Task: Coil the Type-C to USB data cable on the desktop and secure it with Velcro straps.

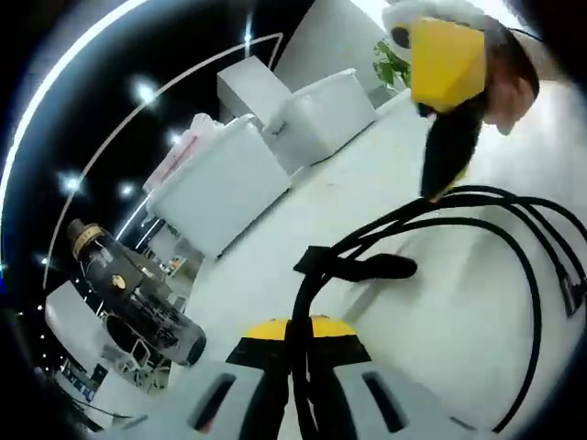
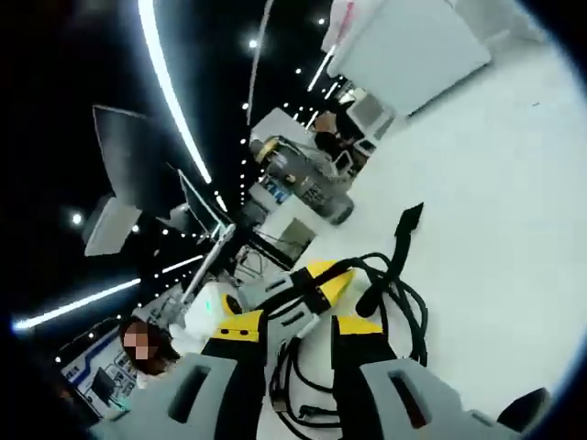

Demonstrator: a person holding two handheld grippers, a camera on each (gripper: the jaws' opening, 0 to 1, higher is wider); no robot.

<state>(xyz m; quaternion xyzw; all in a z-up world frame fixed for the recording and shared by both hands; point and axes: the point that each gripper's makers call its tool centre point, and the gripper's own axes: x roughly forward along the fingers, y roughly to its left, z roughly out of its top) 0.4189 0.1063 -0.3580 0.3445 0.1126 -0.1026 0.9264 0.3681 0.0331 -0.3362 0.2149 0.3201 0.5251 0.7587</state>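
Left claw [image 1: 293,353] grips coiled cable [image 1: 477,215]; right claw [image 2: 298,321] grips it too.

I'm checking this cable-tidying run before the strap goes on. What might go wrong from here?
1. The strap looks only partly wrapped: one end sticks free, so it may slip off the black cable before closing.
2. The loops spread wide and uneven beyond the left gripper, so the coil may spring apart if that pinch loosens.
3. The right gripper holds strands loosely bunched; the cable end hangs free and could snag.
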